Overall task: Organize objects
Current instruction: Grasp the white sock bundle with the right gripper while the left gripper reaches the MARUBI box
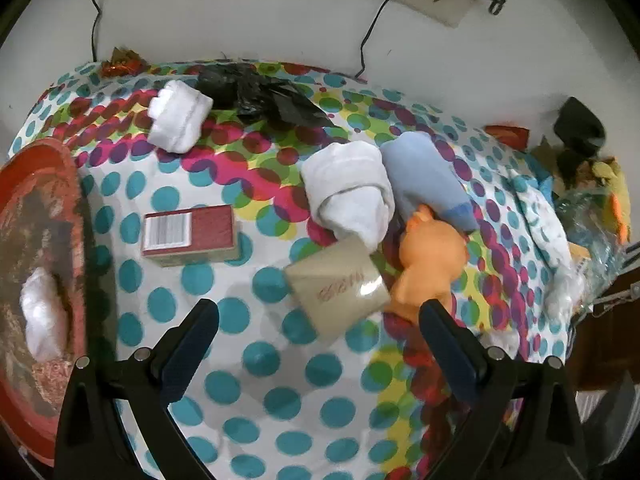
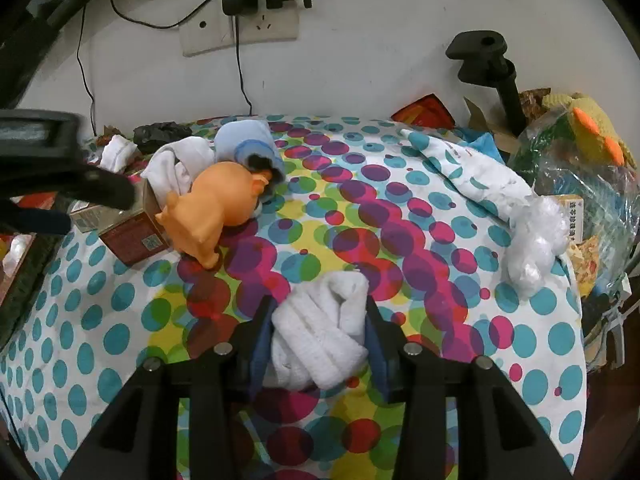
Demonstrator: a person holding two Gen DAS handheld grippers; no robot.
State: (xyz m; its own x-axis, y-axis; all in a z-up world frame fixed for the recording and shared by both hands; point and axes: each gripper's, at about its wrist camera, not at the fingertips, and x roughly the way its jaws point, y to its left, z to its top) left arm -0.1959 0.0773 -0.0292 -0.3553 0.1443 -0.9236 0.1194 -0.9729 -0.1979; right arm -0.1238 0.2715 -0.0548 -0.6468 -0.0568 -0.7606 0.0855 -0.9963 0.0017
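Toy pig beside open cloth

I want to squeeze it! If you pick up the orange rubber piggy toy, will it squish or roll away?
The orange rubber piggy toy looks smooth and hollow, so it is probably light and a bit squishy. Its shiny skin might slip in a claw. It lies on its side against the red cardboard box, and its stubby legs would likely stop it rolling far.

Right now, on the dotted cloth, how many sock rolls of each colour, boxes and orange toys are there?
White sock rolls: 3
Blue sock roll: 1
Boxes: 2
Orange toy: 1
Total: 7
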